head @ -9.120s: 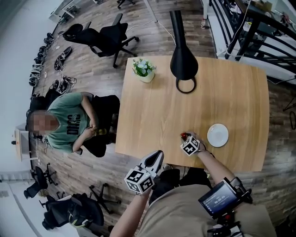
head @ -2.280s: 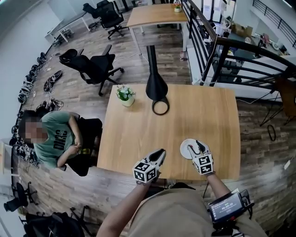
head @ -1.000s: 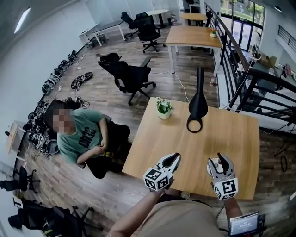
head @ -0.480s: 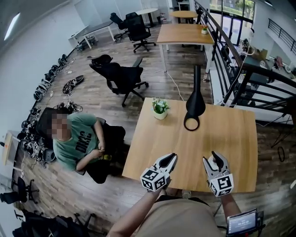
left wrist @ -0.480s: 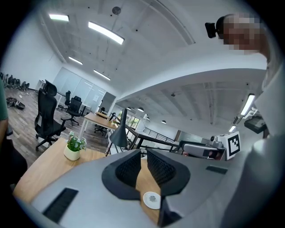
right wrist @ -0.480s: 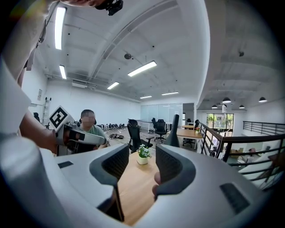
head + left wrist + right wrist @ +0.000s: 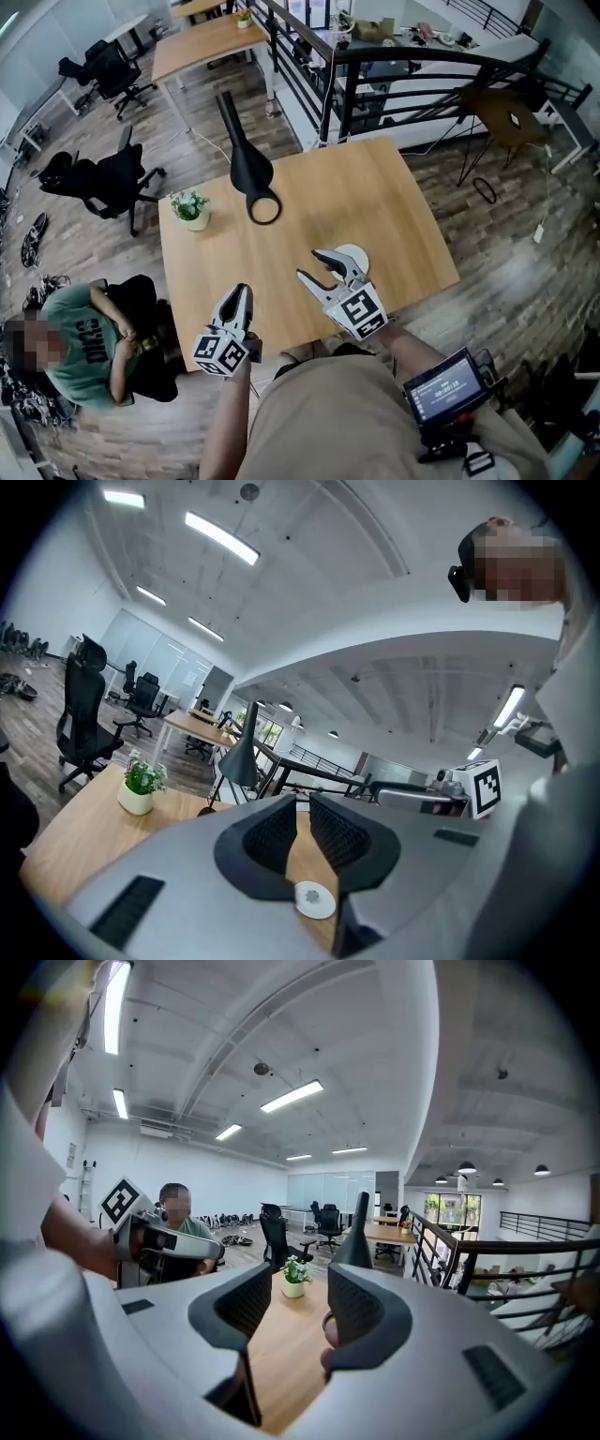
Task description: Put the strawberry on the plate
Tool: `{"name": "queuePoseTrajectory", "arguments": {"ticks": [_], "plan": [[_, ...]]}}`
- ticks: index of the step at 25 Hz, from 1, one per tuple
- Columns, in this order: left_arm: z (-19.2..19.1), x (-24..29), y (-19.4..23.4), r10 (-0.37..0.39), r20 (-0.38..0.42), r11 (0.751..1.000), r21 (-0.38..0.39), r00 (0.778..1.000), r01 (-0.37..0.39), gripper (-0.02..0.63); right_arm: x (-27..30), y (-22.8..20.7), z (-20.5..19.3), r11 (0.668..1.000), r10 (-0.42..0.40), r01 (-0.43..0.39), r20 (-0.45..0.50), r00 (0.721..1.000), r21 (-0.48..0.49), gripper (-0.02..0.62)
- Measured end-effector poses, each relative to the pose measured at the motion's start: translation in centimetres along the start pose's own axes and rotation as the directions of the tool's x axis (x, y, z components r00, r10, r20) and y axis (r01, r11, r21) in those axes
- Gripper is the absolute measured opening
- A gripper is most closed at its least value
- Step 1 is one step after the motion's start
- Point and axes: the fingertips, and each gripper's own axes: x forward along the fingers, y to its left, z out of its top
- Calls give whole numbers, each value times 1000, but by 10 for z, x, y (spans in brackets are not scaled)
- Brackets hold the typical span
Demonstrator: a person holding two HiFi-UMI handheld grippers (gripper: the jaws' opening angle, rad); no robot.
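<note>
The right gripper (image 7: pixel 308 263) is wide open, jaws spread well apart with nothing between them. In its own view you just see the light wooden table (image 7: pixel 384 187) through the gap. The small round white plate (image 7: pixel 356 253) sits near the table's front edge, right beside that claw. From the head view it pokes out from behind one jaw, which covers part of its rim.

The strawberry is the tricky bit, I can't pick it out in the head view at all. The right gripper view has a reddish-pink blob (image 7: pixel 327 1340) peeking out at the inner edge of the right-hand jaw, but honestly can't tell if that's it.

The left gripper (image 7: pixel 240 292) is off by the table's front edge, well apart from the plate. Its jaws are pinched almost together, only a sliver of wood showing between them, nothing held.

Further back on the table there's a black ring-based lamp (image 7: pixel 251 178) and a little potted plant in a white pot (image 7: pixel 192 208).
</note>
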Motion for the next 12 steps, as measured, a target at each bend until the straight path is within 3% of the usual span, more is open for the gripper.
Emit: {"name": "queuePoseTrajectory", "arguments": {"ticks": [6,8,12], "plan": [[-2,1,-2,-31,-30,999,-12,999,30,28,-8,4,-5,999,-37,38,-22,999,23,195],[-3,2,-2,-39,-34,999,-20,999,38,28,-9,6,-10,999,-45,46,-52,998,8,114],[-12,5,-6,-61,-48,998,-35,997,60,28,-13,10,-20,999,-45,46,-82,996,10,109]]}}
